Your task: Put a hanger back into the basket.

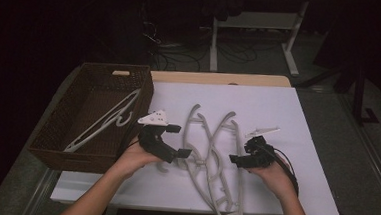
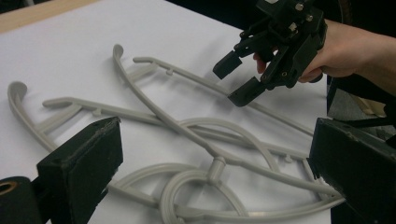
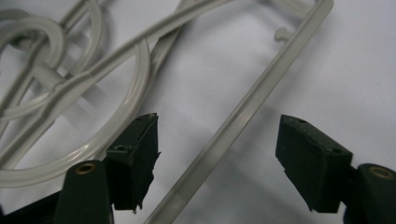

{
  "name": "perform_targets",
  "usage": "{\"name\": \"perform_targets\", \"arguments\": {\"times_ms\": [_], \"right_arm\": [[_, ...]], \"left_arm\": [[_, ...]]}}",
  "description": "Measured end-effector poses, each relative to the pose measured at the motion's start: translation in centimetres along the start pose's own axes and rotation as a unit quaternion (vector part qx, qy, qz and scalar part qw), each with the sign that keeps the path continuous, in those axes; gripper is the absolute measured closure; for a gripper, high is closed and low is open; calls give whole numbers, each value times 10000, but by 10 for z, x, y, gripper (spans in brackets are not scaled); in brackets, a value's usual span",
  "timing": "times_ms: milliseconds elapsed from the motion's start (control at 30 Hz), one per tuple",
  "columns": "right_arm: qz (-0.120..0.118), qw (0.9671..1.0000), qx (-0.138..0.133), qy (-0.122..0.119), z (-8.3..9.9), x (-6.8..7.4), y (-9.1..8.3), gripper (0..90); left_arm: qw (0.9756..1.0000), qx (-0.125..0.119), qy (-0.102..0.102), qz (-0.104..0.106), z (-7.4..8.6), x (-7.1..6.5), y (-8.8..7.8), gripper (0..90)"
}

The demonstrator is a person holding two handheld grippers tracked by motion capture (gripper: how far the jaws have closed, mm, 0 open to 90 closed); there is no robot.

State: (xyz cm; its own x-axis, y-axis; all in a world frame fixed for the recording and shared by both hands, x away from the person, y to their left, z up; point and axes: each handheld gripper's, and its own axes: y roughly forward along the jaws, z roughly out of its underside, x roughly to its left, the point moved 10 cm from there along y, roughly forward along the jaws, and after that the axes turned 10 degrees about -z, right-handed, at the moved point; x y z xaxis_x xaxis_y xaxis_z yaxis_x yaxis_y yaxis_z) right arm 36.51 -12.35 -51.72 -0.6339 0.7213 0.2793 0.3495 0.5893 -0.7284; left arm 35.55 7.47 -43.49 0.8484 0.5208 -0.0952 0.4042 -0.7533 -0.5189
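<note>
Several grey plastic hangers (image 1: pixel 210 154) lie tangled in the middle of a white board (image 1: pixel 278 108). My left gripper (image 1: pixel 179 141) hovers at their left side, near the hooks, and is open. In the left gripper view its jaws stand wide apart over the hangers (image 2: pixel 187 130), touching none. My right gripper (image 1: pixel 241 151) is at the right side of the pile and is open. In the right gripper view (image 3: pixel 217 135) a straight hanger bar (image 3: pixel 233 126) runs between the pads, untouched by either. The left gripper view also shows the right gripper (image 2: pixel 237 79) low over a hanger arm.
A dark wicker basket (image 1: pixel 75 160) stands at the left edge of the board with a white hanger (image 1: pixel 102 124) inside. A small white piece (image 1: pixel 262 131) lies just beyond the right gripper. Bare wooden tabletop (image 1: pixel 220 78) shows behind the board.
</note>
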Motion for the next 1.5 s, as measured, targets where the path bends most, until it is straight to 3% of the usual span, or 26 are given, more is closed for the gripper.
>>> {"name": "perform_targets", "arguments": {"times_ms": [267,500,833,1033,1233,1400,1500], "right_arm": [[52,9996,252,113,8,0,10,432],[86,9993,293,205,6,-1,12,571],[161,9991,326,208,-9,-5,17,619],[246,9993,220,202,-27,-12,19,731],[242,9993,295,29,-38,-18,28,778],[136,9988,299,-372,-53,-20,37,786],[134,9966,331,-744,-63,-20,43,798]], "left_arm": [[9999,114,-82,-10,12,4,8,26],[9997,210,-62,45,16,1,12,26],[9997,230,-115,-7,19,6,12,26],[9996,232,-136,-41,20,9,11,26],[9996,220,-150,-43,19,10,11,26],[9996,221,-143,-37,19,9,11,26],[9996,233,-146,-32,20,9,12,26]]}}
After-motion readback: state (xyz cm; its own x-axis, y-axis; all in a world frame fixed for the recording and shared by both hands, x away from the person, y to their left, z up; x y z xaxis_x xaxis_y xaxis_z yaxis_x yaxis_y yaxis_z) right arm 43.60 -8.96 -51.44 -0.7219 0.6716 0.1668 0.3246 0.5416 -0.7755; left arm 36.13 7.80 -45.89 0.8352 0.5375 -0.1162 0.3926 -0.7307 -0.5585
